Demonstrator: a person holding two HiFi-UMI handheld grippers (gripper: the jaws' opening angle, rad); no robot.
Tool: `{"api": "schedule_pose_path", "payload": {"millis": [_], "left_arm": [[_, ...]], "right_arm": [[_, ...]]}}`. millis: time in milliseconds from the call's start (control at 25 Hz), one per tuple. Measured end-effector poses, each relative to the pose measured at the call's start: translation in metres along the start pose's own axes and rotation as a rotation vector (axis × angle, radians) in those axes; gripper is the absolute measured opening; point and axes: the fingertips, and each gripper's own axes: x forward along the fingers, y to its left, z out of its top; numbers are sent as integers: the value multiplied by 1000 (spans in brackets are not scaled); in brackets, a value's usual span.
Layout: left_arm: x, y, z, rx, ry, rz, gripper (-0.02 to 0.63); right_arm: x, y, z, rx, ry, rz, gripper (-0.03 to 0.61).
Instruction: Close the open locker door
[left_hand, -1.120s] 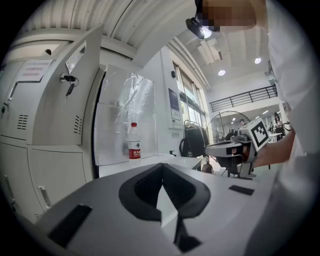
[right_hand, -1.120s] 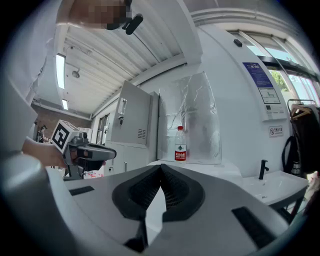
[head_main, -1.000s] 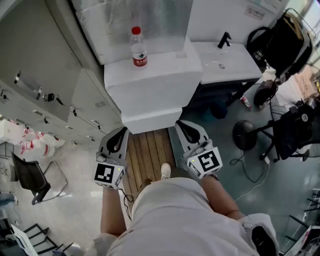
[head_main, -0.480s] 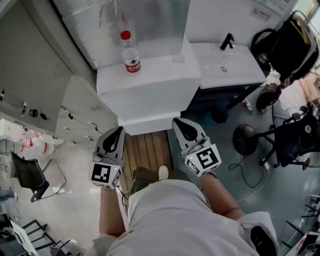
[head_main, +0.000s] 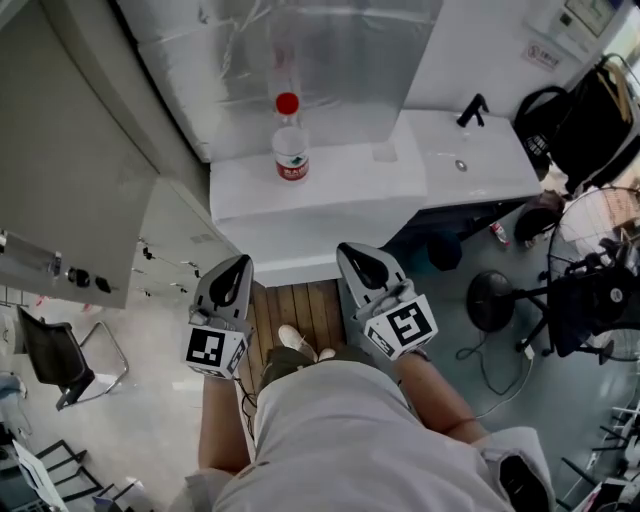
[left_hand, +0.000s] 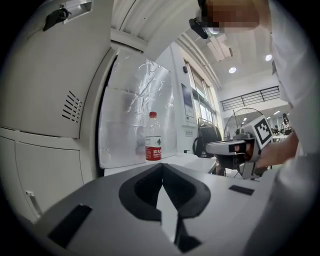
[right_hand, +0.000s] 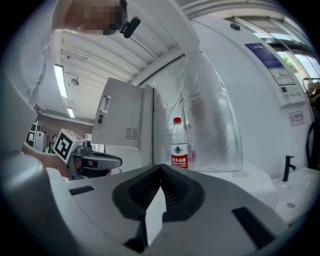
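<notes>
now the view has swung left, so the open door (head_main: 70, 180) looms larger at far left, well apart from both grippers. left gripper (head_main: 238, 268) and right gripper (head_main: 355, 258) stay low, jaws clenched on nothing. closing hasn't begun; the left looks nearer.

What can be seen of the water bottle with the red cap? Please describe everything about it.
The water bottle looks like clear plastic, with a red screw cap and a red-and-white label around its middle. It stands upright on the white counter, toward the back, just in front of a clear plastic sheet. Nothing holds it, and it rests on the counter. Whether it touches the sheet behind it cannot be told.
</notes>
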Motion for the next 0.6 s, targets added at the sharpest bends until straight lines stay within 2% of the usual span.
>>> {"api": "schedule_pose_path", "payload": {"millis": [240, 600], "left_arm": [[-1, 56, -6, -11, -4, 52, 5], [-30, 102, -20, -41, 20, 182, 5]], "right_arm": [[75, 21, 14, -21, -30, 100, 11], [158, 82, 33, -25, -76, 343, 11]]}}
